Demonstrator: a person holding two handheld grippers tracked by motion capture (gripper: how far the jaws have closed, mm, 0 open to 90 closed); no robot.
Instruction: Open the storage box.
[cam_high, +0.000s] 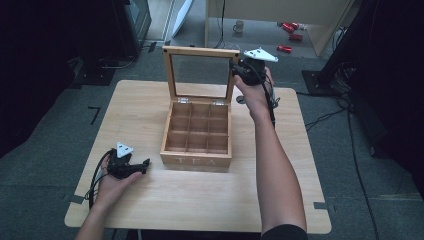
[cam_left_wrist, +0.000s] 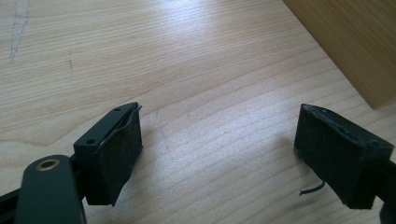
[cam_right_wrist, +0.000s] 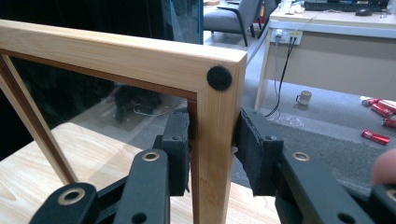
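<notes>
A wooden tea box (cam_high: 198, 145) stands mid-table with its glass-paned lid (cam_high: 201, 71) raised upright. Its compartments look empty. My right gripper (cam_high: 239, 74) is at the lid's upper right corner, shut on the right side of the lid frame (cam_right_wrist: 212, 140); one pad sits on the glass side, the other pad (cam_right_wrist: 252, 149) on the outer edge. My left gripper (cam_high: 145, 166) rests low on the table left of the box's front, held in an upturned hand. In the left gripper view its pads (cam_left_wrist: 116, 154) stand wide apart over bare wood, with the box corner (cam_left_wrist: 355, 51) at upper right.
The light wooden table (cam_high: 150, 200) has free room in front of and beside the box. Beyond the table stand a desk, a mug (cam_high: 239, 26) and red cans (cam_high: 290, 36) on the floor. Cables trail on the floor to the right.
</notes>
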